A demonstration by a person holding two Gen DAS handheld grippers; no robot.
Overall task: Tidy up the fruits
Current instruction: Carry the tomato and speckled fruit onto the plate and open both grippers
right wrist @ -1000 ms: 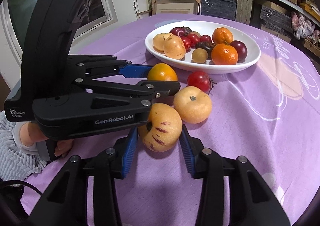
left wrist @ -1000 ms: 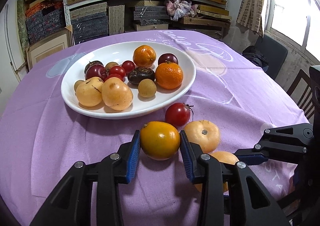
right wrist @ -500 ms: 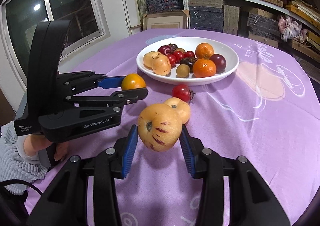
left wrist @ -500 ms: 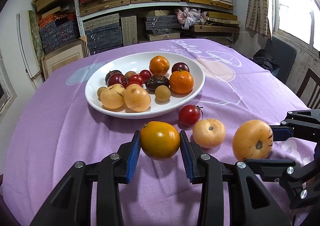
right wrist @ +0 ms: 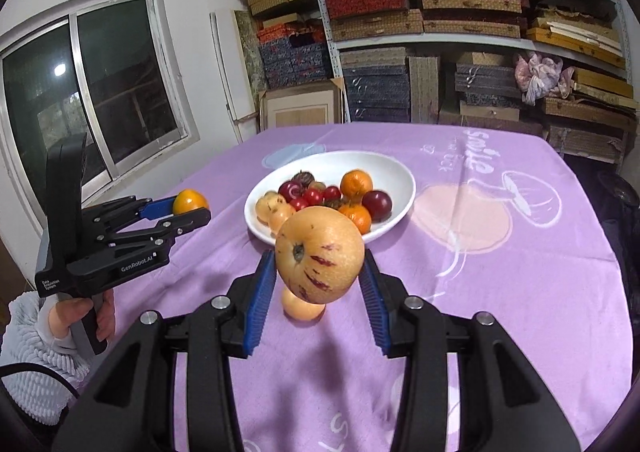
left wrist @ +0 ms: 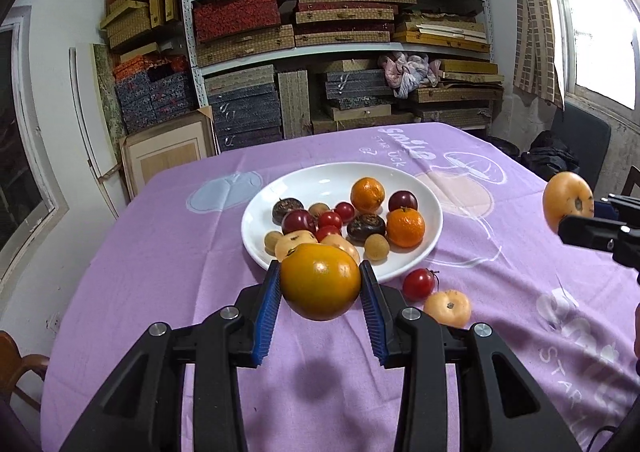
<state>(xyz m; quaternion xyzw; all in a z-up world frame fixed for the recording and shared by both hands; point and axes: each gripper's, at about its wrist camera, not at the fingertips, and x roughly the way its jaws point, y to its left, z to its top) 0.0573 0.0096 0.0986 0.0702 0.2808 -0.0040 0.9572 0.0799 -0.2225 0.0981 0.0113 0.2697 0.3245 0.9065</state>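
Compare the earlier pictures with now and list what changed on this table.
Both fruits went up off the cloth: the left hand-held gripper lifted the orange tomato, and the right hand-held gripper lifted the purple-streaked yellow fruit. Both grips held throughout. The white plate with its fruit, the red tomato and the pale yellow fruit stayed put.
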